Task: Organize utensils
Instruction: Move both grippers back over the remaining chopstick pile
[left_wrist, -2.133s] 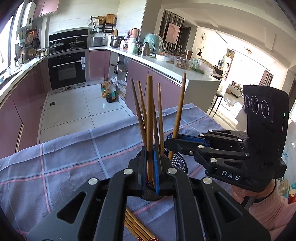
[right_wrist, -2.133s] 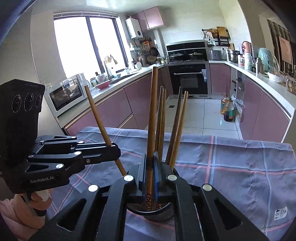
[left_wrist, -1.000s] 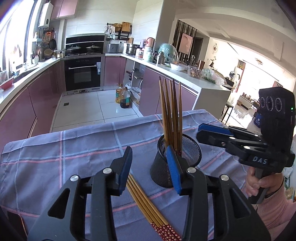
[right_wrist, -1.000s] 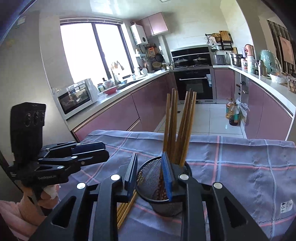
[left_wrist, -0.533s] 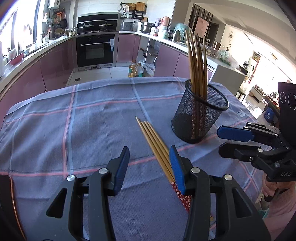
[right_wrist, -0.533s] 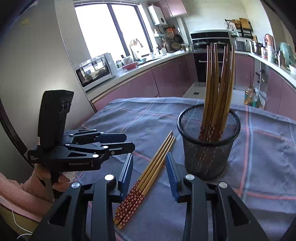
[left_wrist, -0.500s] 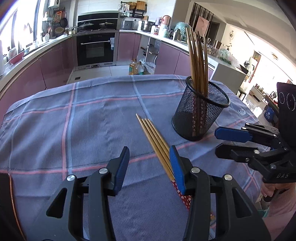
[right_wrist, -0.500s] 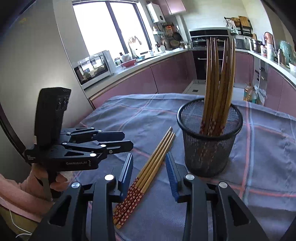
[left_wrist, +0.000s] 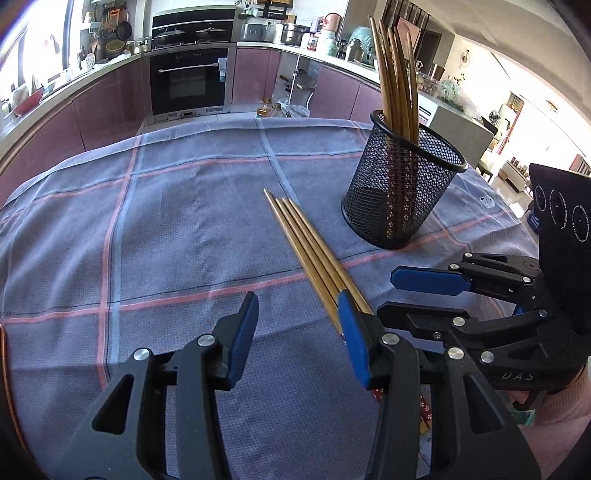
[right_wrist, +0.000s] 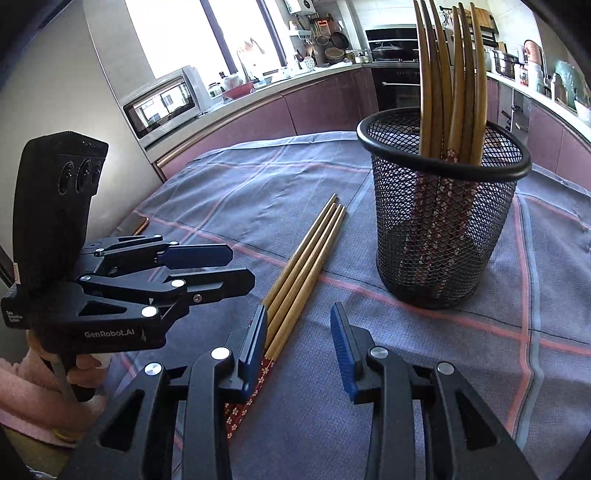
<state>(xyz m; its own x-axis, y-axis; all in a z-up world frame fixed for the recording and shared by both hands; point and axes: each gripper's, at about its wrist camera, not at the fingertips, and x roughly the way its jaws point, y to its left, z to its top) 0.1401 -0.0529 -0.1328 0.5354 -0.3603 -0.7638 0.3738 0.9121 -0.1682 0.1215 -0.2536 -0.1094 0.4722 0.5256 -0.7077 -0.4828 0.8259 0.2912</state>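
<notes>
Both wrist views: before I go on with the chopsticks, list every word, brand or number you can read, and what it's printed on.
"GenRobot.AI": side of the left gripper, seen from the right wrist.
"DAS": body of the right gripper, seen from the left wrist.
Small white print at the left gripper's rear edge: too small to read.
Small white mark on the tablecloth beyond the mesh holder: unreadable.
Oven display: too small to read.

Ahead of my left claw I see a built-in oven (left_wrist: 192, 79) set in mauve cabinets (left_wrist: 92, 110). Beyond my right claw, 1 bright window (right_wrist: 207, 33) lights a counter (right_wrist: 258, 96) carrying a microwave (right_wrist: 162, 101). Under both claws lies a grey-blue checked tablecloth (left_wrist: 166, 206).
</notes>
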